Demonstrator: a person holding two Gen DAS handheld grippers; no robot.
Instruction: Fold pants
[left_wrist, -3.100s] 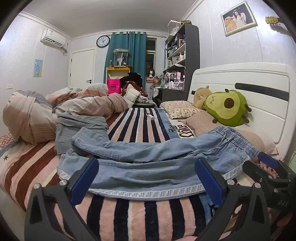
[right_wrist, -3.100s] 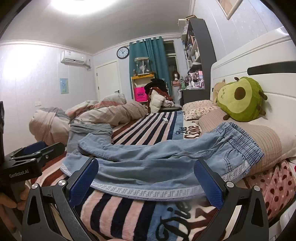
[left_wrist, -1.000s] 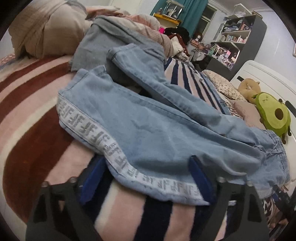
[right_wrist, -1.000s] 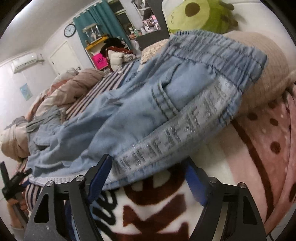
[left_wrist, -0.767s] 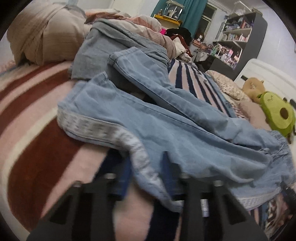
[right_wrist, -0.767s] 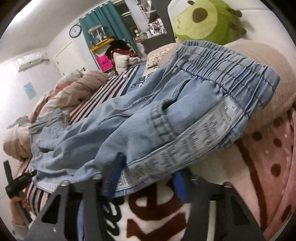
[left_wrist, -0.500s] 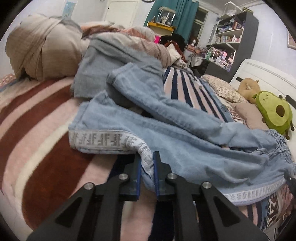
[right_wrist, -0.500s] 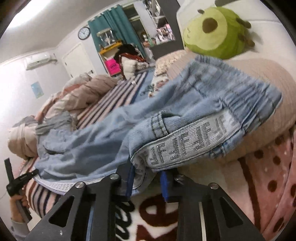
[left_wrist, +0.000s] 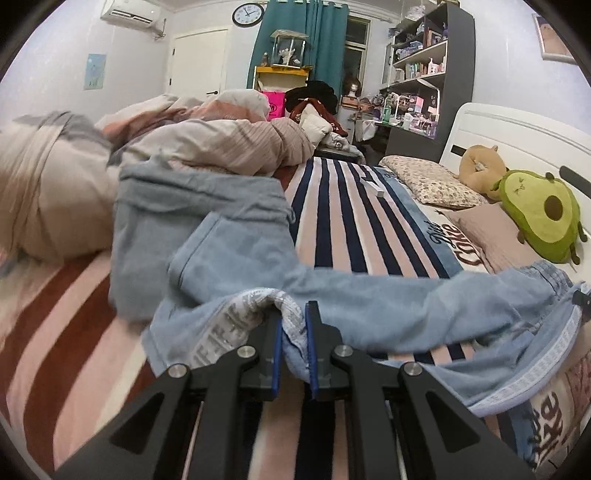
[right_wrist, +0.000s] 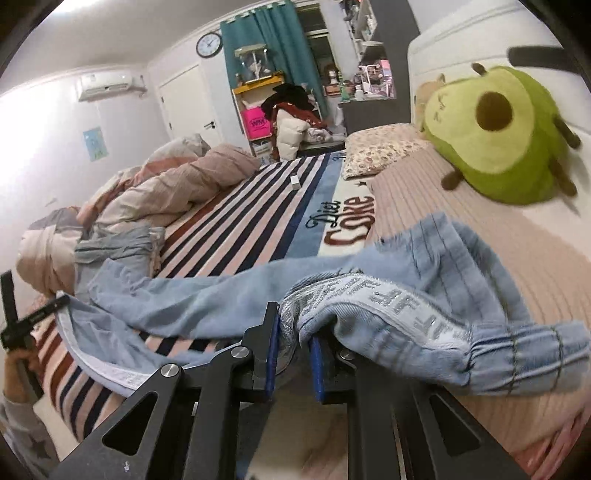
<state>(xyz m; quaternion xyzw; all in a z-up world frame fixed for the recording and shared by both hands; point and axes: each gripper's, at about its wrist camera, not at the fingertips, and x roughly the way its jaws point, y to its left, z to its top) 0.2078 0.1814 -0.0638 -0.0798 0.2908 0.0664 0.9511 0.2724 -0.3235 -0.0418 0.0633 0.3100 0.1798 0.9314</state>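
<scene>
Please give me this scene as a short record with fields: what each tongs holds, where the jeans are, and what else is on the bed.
left tongs: shut on the jeans, at the trimmed edge of a leg
right tongs: shut on the jeans, at the trimmed edge near the waistband
jeans state: unfolded, gripped edge raised, rest lying across the striped blanket
nearby: grey pants, crumpled duvet, avocado toy on a pillow

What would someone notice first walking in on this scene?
The light blue jeans stretched across the striped blanket, pinched at the near edge by the left gripper toward the leg end and the right gripper near the waistband. Next, the green avocado plush on the pillows by the headboard.
</scene>
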